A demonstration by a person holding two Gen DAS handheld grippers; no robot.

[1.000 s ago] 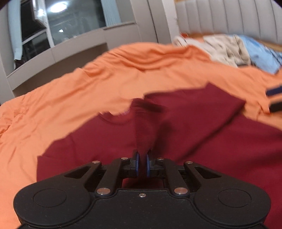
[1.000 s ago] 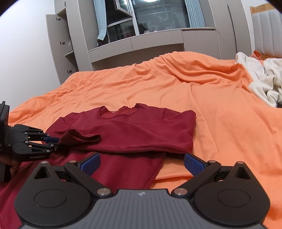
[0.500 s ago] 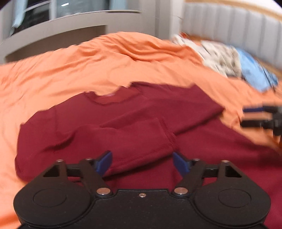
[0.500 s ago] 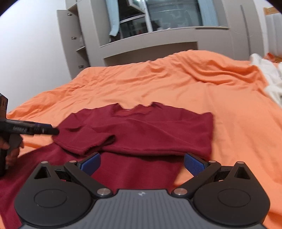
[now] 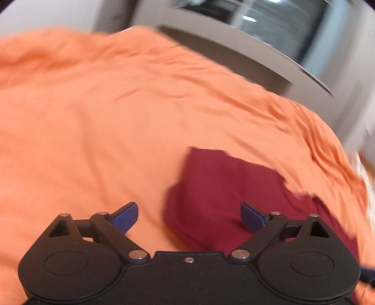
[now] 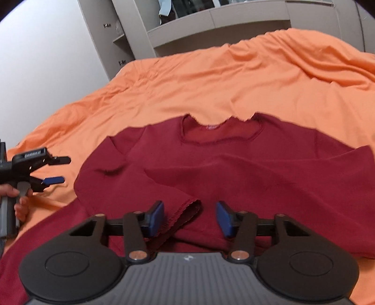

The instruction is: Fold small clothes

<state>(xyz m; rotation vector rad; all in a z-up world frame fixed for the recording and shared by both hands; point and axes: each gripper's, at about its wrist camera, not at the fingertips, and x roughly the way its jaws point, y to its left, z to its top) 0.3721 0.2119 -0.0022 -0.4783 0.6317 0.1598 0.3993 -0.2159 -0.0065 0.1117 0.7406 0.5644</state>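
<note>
A dark red long-sleeved top (image 6: 234, 169) lies flat on the orange bedsheet (image 6: 211, 77), neck hole away from me, both sleeves folded across its chest. My right gripper (image 6: 189, 217) is open and hovers low over the cuff (image 6: 187, 208) of the folded left sleeve; the cuff lies between its blue pads, untouched. My left gripper (image 5: 188, 215) is open and empty, at the top's left edge (image 5: 211, 199). It also shows in the right wrist view (image 6: 57, 170), over bare sheet left of the top.
Grey cabinets and a window ledge (image 6: 222, 21) stand behind the bed. A white wall (image 6: 46, 58) is at the left. The left wrist view is motion-blurred. A strip of pale clothes (image 5: 368, 178) shows at its right edge.
My left gripper let go of the sleeve, opened, and swung left off the top. My right gripper moved forward and lower over the folded sleeve's cuff, its jaws narrower.
</note>
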